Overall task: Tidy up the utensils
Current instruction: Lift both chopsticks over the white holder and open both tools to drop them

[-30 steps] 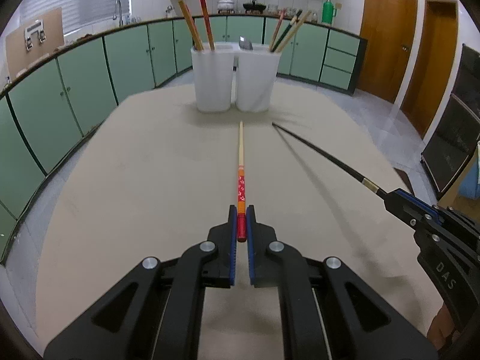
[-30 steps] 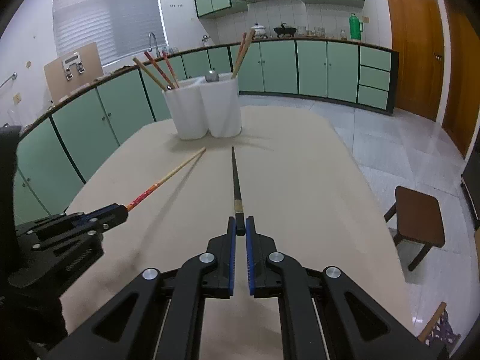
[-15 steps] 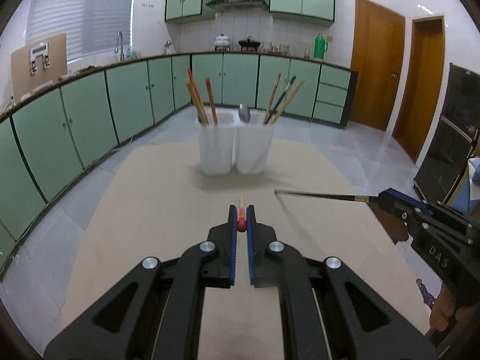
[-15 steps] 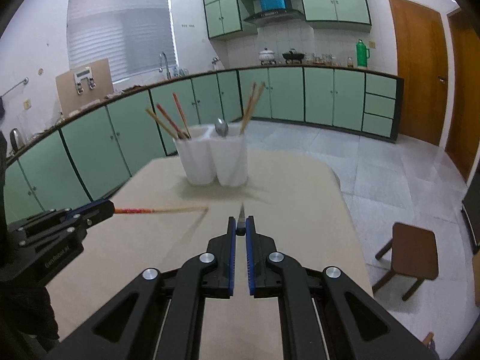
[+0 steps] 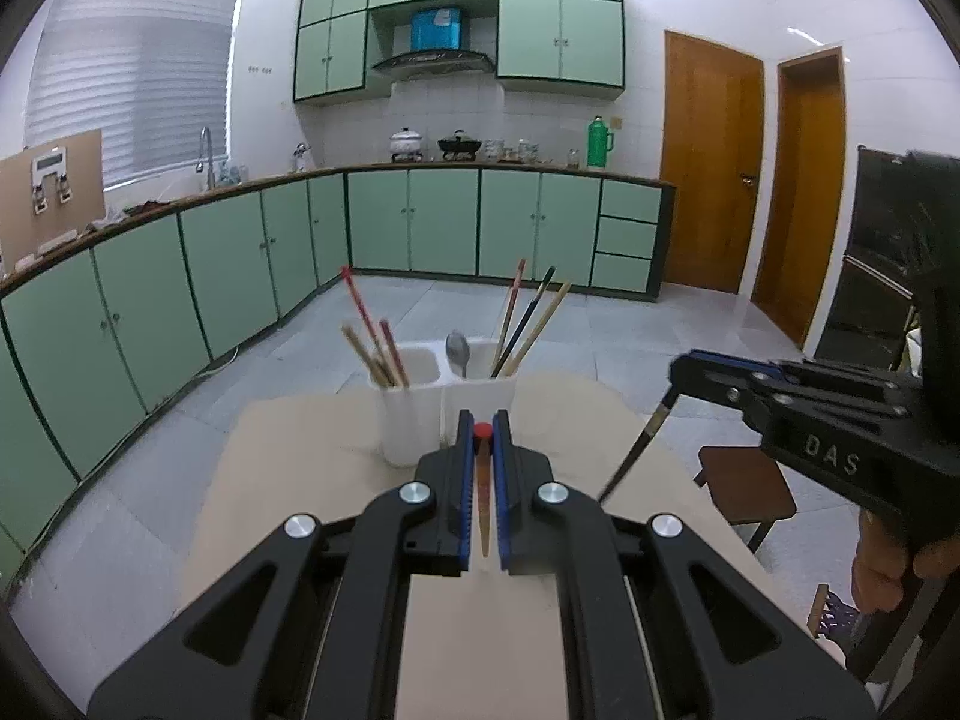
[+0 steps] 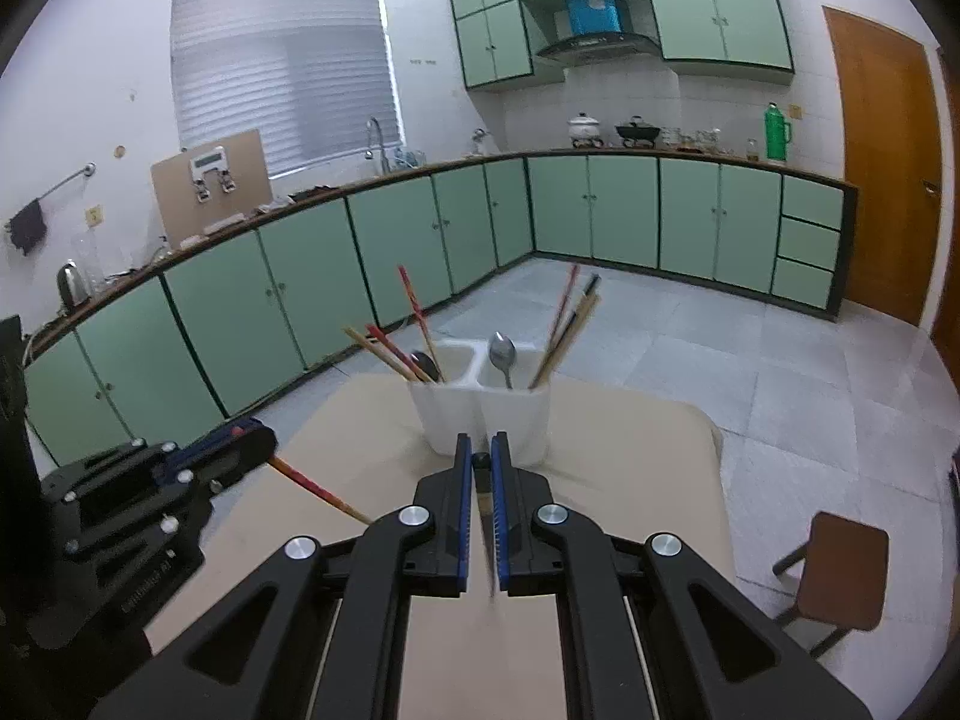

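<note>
Red-ended and pale along its shaft, the wooden chopstick [image 5: 483,498] sits clamped between the blue pads of our left gripper [image 5: 482,427], its red tip poking up at the front of the jaws and the rest hanging down between them, clear of the tabletop. From the right wrist view we see that chopstick slanting down from the left gripper [image 6: 252,441], in front and to the left of the white holder [image 6: 480,414].

Our right gripper [image 6: 482,453] is closed on the black chopstick [image 6: 483,510], whose end shows at the jaw tips while its shaft drops away beneath, blurred. In the left wrist view this black chopstick [image 5: 636,450] hangs at a slant below the right gripper [image 5: 681,369], to the right of the holder.

The white holder [image 5: 420,414] has two compartments and stands on the beige table [image 5: 288,468] just beyond both grippers. Its left compartment holds red and wooden chopsticks [image 5: 375,342]; its right compartment holds a metal spoon [image 5: 459,351] and three more chopsticks [image 5: 531,324] leaning right. A second dark spoon [image 6: 425,363] shows in the left compartment from the right wrist view.

Right of the table, beyond the holder's side, a brown stool [image 6: 840,570] stands on the grey tiled floor. Green cabinets [image 5: 414,222] run along the walls behind the holder.
</note>
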Available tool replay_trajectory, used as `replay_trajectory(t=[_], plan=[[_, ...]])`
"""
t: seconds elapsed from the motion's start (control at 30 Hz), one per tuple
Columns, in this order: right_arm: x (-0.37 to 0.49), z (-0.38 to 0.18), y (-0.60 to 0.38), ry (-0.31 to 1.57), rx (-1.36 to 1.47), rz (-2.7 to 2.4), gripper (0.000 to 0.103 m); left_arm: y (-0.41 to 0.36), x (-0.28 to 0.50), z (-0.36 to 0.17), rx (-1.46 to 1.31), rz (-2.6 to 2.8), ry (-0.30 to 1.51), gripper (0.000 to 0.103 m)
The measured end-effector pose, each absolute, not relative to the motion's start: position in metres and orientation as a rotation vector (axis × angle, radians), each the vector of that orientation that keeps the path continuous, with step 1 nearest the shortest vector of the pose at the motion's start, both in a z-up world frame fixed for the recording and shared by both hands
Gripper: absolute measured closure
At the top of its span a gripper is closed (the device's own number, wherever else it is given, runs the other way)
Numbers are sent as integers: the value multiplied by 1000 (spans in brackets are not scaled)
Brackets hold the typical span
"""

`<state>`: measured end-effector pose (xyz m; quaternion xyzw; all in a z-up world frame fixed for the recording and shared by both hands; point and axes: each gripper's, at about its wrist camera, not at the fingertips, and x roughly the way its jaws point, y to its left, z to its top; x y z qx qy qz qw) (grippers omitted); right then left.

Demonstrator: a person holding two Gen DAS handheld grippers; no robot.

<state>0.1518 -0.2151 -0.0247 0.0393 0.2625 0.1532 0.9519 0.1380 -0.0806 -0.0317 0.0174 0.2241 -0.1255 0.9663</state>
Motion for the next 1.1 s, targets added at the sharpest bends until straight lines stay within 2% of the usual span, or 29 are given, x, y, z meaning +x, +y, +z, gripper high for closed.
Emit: replay_trajectory(t=[0.53,1.1], plan=[[164,39,-211,417,57,360,97,-69,132,22,54,-300,354,98],[230,91,-209,288,46,306,97,-77,191,79,68,-268,231,98]])
